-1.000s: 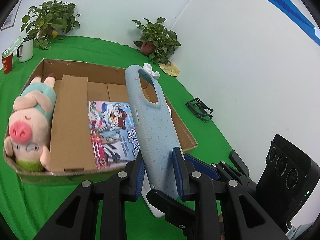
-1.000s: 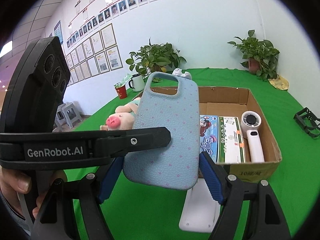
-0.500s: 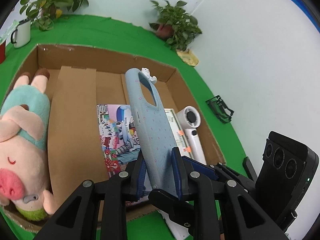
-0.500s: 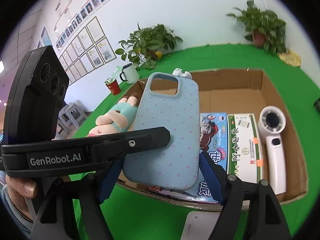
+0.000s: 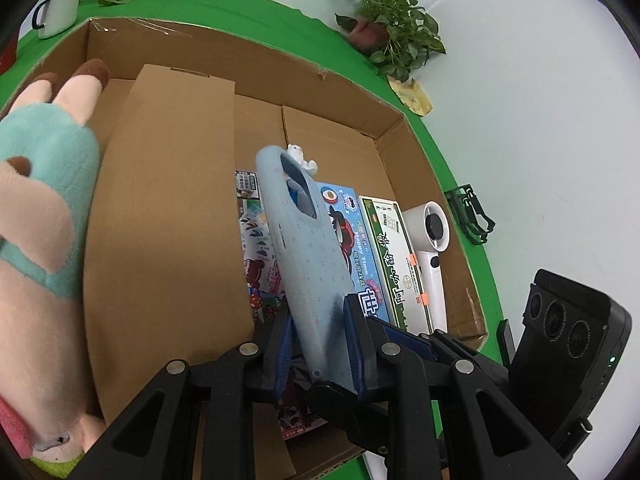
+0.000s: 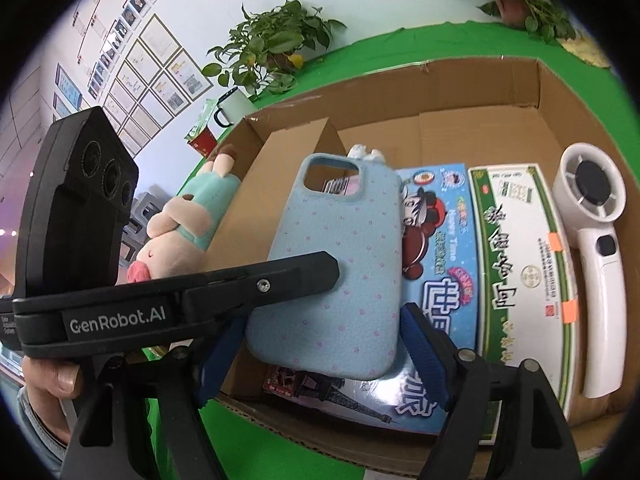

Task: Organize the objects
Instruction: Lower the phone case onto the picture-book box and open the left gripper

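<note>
over the cardboard box [image 5: 384, 128], above its near half, the blue phone case [image 5: 312, 264] is hanging clear of the box floor, and everything below is placed from that box. the left tongs [image 5: 320, 344] are clamping the case's lower end across its thin faces, pads pressing both sides. the right tongs [image 6: 320, 344] are straddling the same end across its width; their jaws are opening, and the blue pads are sitting just off the case edges rather than gripping. so the left hand is the one carrying it. the case's long axis is pointing away from both tongs toward the box's far wall, camera cut-out end leading, tilted down. directly beneath it are lying the cartoon-printed boxes [image 6: 436, 248], with the green-and-white carton [image 6: 520, 276] and the white handheld fan [image 6: 592, 232] toward the box's right wall, and the plush pig [image 6: 180, 236] by its left wall past a loose cardboard flap [image 5: 168, 200].

compared with a second ago, both tongs have travelled from short of the box's near wall to over its interior and lower, and the right jaws have widened slightly.
</note>
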`<state>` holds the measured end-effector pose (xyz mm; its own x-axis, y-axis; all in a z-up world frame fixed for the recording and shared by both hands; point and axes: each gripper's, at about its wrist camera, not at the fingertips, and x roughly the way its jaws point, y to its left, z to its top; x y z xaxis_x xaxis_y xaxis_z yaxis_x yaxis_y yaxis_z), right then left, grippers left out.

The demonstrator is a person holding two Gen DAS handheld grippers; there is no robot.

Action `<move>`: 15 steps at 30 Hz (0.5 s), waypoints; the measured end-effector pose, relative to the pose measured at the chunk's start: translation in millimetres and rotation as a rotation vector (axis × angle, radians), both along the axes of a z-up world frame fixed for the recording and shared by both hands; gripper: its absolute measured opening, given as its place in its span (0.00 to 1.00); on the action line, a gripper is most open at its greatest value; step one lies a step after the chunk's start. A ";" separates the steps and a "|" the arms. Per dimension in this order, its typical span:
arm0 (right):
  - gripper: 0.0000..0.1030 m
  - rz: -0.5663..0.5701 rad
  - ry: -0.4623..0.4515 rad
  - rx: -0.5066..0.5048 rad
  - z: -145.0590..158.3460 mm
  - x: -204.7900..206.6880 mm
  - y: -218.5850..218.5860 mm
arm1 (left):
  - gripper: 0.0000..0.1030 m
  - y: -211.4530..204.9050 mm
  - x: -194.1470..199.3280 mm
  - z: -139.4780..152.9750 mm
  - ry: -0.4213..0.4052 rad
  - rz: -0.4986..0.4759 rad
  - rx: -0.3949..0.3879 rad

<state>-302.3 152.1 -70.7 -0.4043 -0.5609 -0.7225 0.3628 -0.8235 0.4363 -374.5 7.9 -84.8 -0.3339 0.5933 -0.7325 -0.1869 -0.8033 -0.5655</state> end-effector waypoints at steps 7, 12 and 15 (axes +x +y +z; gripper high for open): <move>0.78 0.056 0.011 0.001 7.1 6.0 5.4 | 0.32 -15.8 14.0 15.7 0.038 0.011 -0.027; 0.78 0.067 0.043 0.010 15.9 8.8 16.0 | 0.36 -37.5 28.5 31.6 0.093 0.073 -0.066; 0.78 0.072 0.037 -0.004 14.5 2.3 18.0 | 0.36 -50.0 38.9 37.7 0.125 0.097 -0.096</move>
